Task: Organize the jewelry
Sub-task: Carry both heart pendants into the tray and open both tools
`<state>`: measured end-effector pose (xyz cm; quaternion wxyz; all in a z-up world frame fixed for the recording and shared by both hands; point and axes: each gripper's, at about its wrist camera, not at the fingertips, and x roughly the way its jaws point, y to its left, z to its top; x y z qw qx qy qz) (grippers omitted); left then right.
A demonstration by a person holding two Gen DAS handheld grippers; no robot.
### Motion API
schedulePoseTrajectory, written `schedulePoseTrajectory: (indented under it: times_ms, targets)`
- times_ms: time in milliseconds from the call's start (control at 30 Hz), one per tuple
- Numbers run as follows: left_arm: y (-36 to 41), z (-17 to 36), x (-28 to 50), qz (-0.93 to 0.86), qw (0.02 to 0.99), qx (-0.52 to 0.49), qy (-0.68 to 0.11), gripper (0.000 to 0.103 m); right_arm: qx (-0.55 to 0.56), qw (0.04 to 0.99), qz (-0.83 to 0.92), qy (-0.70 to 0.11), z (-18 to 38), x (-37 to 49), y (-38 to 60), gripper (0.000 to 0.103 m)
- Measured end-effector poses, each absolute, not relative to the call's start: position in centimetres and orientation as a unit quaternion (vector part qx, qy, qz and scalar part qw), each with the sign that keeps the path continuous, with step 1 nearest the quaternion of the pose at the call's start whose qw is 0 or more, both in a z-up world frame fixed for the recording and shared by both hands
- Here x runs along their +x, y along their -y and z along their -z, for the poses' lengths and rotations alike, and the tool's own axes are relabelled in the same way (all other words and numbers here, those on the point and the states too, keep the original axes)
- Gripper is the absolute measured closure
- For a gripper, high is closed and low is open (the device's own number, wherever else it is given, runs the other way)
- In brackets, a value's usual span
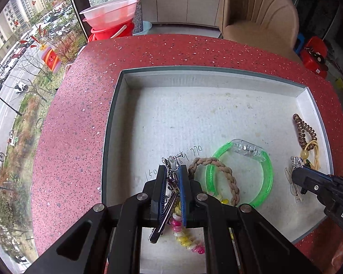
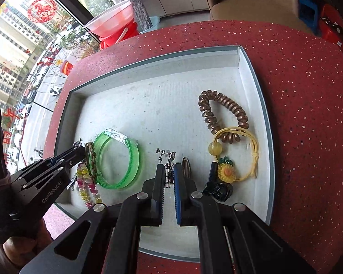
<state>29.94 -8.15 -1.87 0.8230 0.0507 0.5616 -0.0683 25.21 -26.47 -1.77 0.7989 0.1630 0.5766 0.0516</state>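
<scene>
A white box [image 1: 116,118] with a grey rim lies on the red speckled table [image 1: 80,114]. My left gripper [image 1: 172,167] is shut on a silver earring [image 1: 171,161], and a long silver clip [image 1: 159,228] hangs between its pads. It hovers over the box's near left part, beside a tan braided bracelet [image 1: 226,173], a green bangle [image 1: 266,178] and a pink-and-yellow bead bracelet [image 1: 183,239]. My right gripper [image 2: 169,165] is shut on a second silver earring [image 2: 169,159] over the box's near middle. Each gripper shows in the other's view: the right gripper [image 1: 296,174] and the left gripper [image 2: 81,149].
In the box's right part lie a brown spiral hair tie [image 2: 219,105], a yellow cord with a bead and sunflower charm [image 2: 226,172], a black clip [image 2: 219,190] and a brown hair clip [image 2: 186,169]. A beige chair [image 1: 258,16] and red basins [image 1: 112,22] stand beyond the table.
</scene>
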Motion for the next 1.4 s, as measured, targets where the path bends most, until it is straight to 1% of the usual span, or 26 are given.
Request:
schedulePoseTrajectory:
  times_ms: [467, 533, 567, 667, 700, 733, 1200, 1400]
  targets:
    - [9.2, 2.2, 29.7, 0.065, 0.820, 0.076, -0.563, 0.073, 0.165, 0.794, -0.049, -0.583, 2.1, 25.2, 26.8, 0.094]
    - [9.2, 2.3, 29.6, 0.064, 0.820, 0.076, -0.564, 0.073, 0.166, 0.793, -0.050, -0.584, 2.1, 25.1, 26.9, 0.092]
    - [9.3, 2.3, 29.6, 0.064, 0.820, 0.076, -0.564, 0.073, 0.167, 0.792, -0.051, -0.585, 2.2, 25.2, 26.8, 0.091]
    - [9.3, 2.1, 29.5, 0.062, 0.820, 0.077, -0.564, 0.073, 0.175, 0.791, -0.057, -0.583, 2.1, 25.1, 26.9, 0.072]
    - [9.3, 2.0, 29.4, 0.061, 0.822, 0.079, -0.561, 0.073, 0.177, 0.792, -0.058, -0.581, 2.0, 25.0, 26.9, 0.062]
    - [9.4, 1.8, 29.4, 0.060, 0.824, 0.082, -0.558, 0.073, 0.178, 0.794, -0.059, -0.578, 1.8, 24.9, 26.9, 0.059]
    - [9.7, 0.9, 28.7, 0.052, 0.830, 0.093, -0.548, 0.073, 0.193, 0.807, -0.063, -0.554, -1.2, 22.7, 27.7, 0.057]
    - [9.5, 0.5, 28.6, 0.054, 0.831, 0.082, -0.548, 0.073, 0.194, 0.811, -0.057, -0.549, -1.9, 22.0, 28.1, 0.057]
